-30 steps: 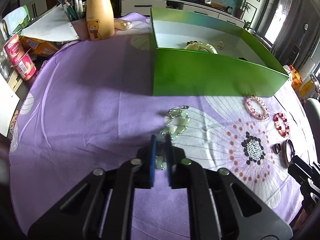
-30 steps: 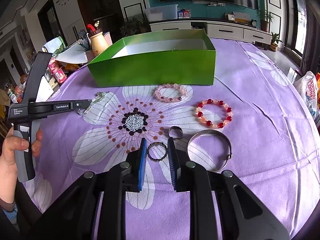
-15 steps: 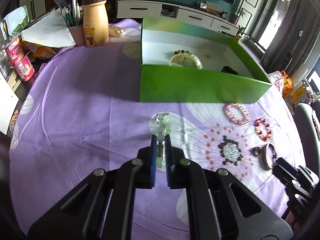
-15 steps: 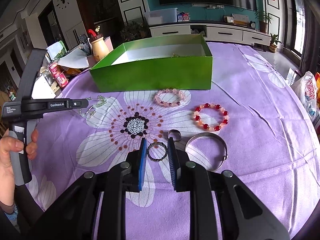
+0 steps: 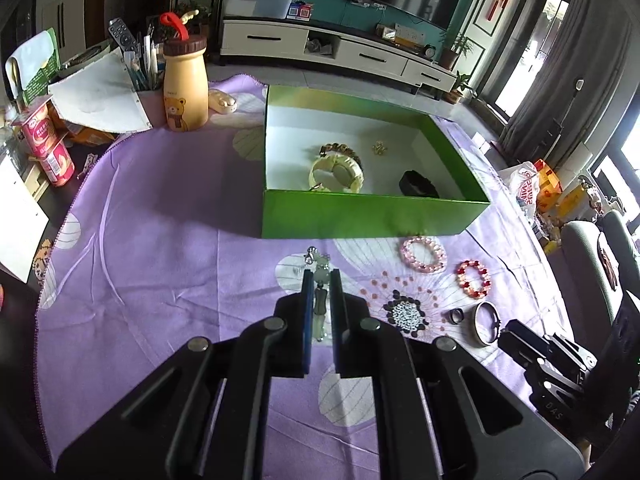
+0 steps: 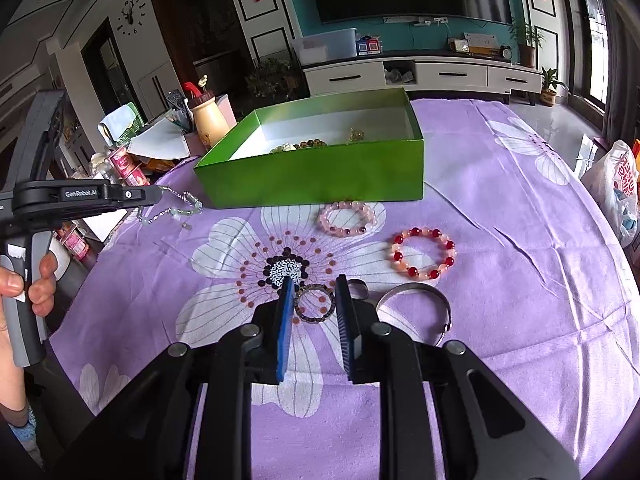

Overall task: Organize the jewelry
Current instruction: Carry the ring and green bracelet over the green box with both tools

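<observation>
My left gripper (image 5: 320,280) is shut on a pale green bead bracelet (image 5: 320,276) and holds it in the air before the green box (image 5: 360,216); the bracelet dangles from the left gripper (image 6: 158,194) in the right wrist view (image 6: 180,210). The box (image 6: 320,176) holds a cream bangle (image 5: 336,170), a dark item (image 5: 418,184) and a small gold piece (image 5: 378,147). My right gripper (image 6: 314,292) is low over the cloth, its jaws around a dark bead ring (image 6: 315,304), not closed on it.
On the purple flowered cloth lie a pink bead bracelet (image 6: 348,218), a red and pink bracelet (image 6: 424,254), a silver bangle (image 6: 416,304) and a small ring (image 6: 358,286). A bear bottle (image 5: 186,88), a pen cup and cans stand at the far left.
My left gripper has risen with the green bracelet, lifting it off the cloth toward the box. The right gripper has stayed around the dark ring.
</observation>
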`<state>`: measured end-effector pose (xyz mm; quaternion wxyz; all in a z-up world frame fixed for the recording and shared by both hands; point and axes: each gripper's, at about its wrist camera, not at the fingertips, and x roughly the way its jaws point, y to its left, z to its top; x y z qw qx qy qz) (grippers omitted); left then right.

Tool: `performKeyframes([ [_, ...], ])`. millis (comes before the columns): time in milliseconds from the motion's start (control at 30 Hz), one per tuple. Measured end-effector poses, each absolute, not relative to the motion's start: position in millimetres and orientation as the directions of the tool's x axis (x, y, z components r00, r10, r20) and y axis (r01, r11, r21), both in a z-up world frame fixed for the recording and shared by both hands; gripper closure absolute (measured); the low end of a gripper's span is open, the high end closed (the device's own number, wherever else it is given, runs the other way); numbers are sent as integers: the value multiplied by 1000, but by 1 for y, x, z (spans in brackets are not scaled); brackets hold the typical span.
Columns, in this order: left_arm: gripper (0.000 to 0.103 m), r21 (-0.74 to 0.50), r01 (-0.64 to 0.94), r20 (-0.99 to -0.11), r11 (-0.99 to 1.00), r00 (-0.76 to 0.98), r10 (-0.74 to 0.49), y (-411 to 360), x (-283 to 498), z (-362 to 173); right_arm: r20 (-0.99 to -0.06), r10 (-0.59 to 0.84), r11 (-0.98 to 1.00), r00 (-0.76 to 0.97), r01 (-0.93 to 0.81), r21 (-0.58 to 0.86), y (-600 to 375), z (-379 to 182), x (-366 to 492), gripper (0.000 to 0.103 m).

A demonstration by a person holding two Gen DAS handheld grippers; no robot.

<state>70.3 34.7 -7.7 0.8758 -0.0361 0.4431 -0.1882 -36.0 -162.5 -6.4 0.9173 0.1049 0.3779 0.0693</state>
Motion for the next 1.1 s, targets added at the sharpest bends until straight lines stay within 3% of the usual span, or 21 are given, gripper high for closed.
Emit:
performKeyframes([
  [633,96,-218,344,-738,913,555,-385,14,73,19,-653,197,969,731,-47,241,-177,21,-19,82],
  [1100,96,-212,319,-720,924,589,-368,6,136,42,-614,209,966,761,-63,250,-189,57,33,82],
])
